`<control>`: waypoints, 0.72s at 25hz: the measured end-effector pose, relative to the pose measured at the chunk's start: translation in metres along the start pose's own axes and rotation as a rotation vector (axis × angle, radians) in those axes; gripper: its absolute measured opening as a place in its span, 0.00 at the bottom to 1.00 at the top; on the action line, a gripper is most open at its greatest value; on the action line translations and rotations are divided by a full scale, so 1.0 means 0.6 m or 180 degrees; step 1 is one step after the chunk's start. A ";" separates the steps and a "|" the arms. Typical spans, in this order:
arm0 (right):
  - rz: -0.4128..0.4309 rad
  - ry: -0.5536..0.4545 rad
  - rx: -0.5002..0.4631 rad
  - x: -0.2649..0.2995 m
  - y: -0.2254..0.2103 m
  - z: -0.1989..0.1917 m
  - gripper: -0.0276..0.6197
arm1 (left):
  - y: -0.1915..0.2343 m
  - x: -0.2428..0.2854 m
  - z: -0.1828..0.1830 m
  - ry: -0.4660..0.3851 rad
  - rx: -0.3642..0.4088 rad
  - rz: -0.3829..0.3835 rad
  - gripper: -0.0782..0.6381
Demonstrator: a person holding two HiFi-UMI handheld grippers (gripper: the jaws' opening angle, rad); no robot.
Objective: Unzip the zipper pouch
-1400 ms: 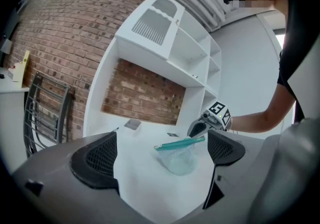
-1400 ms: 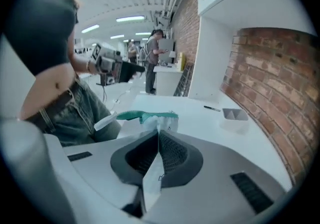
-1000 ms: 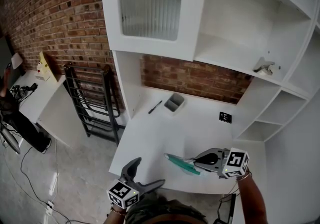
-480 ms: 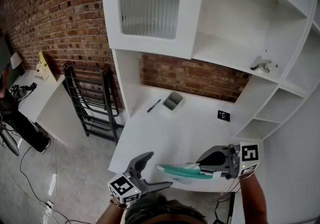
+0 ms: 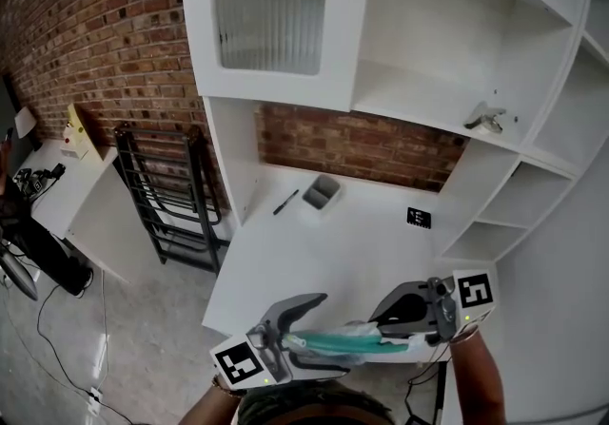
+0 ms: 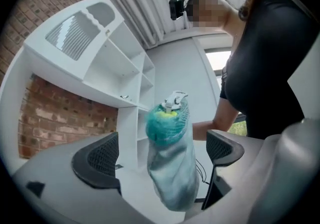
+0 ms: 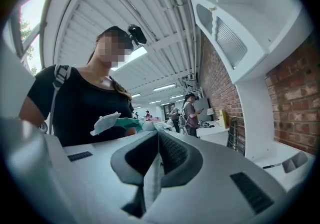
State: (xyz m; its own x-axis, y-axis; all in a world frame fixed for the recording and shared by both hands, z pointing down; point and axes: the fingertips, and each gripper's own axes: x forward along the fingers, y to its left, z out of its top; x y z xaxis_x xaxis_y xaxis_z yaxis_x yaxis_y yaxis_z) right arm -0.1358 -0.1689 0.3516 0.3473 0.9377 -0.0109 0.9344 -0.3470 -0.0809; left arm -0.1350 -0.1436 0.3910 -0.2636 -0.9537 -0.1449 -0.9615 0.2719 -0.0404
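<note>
The zipper pouch (image 5: pixel 333 344), teal along its zip with a pale see-through body, hangs in the air over the desk's near edge. My right gripper (image 5: pixel 381 338) is shut on the pouch's right end; in the right gripper view its jaws (image 7: pixel 157 143) pinch a thin fold of pale fabric, and the teal part of the pouch (image 7: pixel 122 123) shows beyond them. My left gripper (image 5: pixel 328 333) stands open around the other end. In the left gripper view the pouch (image 6: pixel 170 173) sits between the two pads (image 6: pixel 100 158) without touching them, a white zip pull (image 6: pixel 174 100) at its far end.
The white desk (image 5: pixel 314 252) carries a pen (image 5: pixel 285 202), a small grey tray (image 5: pixel 322 192) and a black tag (image 5: pixel 417 218) near the brick back wall. A black rack (image 5: pixel 166 195) stands left of the desk. White shelves rise above and to the right.
My right gripper has lifted the pouch off the desk and drawn it toward the near edge. My left gripper has moved right and up until its open jaws are around the pouch's free end.
</note>
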 end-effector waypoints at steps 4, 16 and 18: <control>-0.0060 0.0022 0.0017 -0.006 -0.002 -0.014 0.05 | -0.006 0.009 0.006 -0.0085 -0.0030 -0.0045 0.66; -0.0575 -0.0257 0.0235 -0.041 -0.038 -0.037 0.05 | 0.009 -0.006 0.008 0.0063 0.0002 0.0163 0.12; -0.0772 -0.0278 0.0314 -0.045 -0.052 -0.047 0.05 | 0.019 -0.004 0.003 0.0136 0.0021 0.0259 0.12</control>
State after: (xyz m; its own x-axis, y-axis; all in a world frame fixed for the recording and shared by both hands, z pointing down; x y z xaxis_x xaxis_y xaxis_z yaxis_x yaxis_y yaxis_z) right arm -0.1722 -0.1839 0.3827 0.1023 0.9926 -0.0649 0.9756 -0.1129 -0.1883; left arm -0.1452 -0.1381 0.3892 -0.3441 -0.9330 -0.1056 -0.9362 0.3495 -0.0368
